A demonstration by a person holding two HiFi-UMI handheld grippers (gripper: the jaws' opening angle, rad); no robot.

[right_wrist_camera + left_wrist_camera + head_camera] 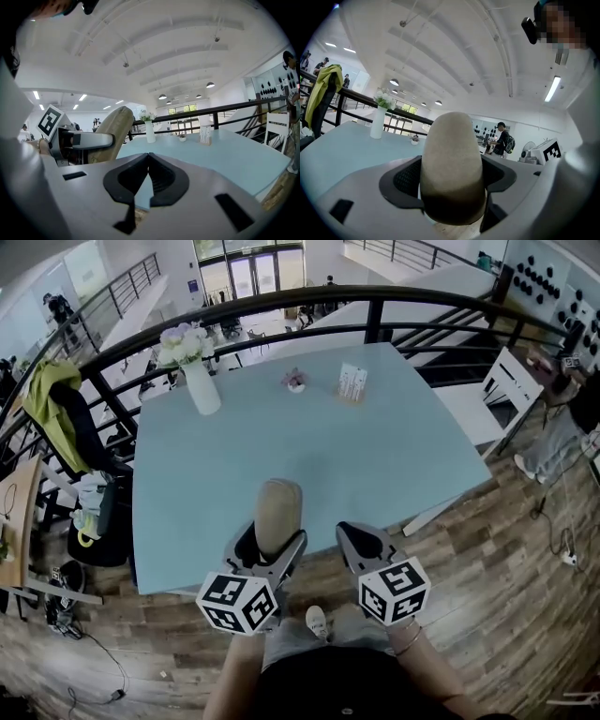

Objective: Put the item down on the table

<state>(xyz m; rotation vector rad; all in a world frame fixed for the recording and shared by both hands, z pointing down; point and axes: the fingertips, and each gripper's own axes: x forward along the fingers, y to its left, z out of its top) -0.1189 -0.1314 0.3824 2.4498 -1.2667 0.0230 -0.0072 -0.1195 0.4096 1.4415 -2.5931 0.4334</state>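
I am squeezing the jaws of my left gripper [451,180] on the lower part of the beige rounded item [452,145], which is standing upright between them with its top poking well above. My right gripper [147,174] is carrying nothing, its jaws pressed together. Both are hovering at the near edge of the pale blue table [375,456], well apart from the vase [202,388]. I am judging the set-down not yet done: lowering and releasing are left.
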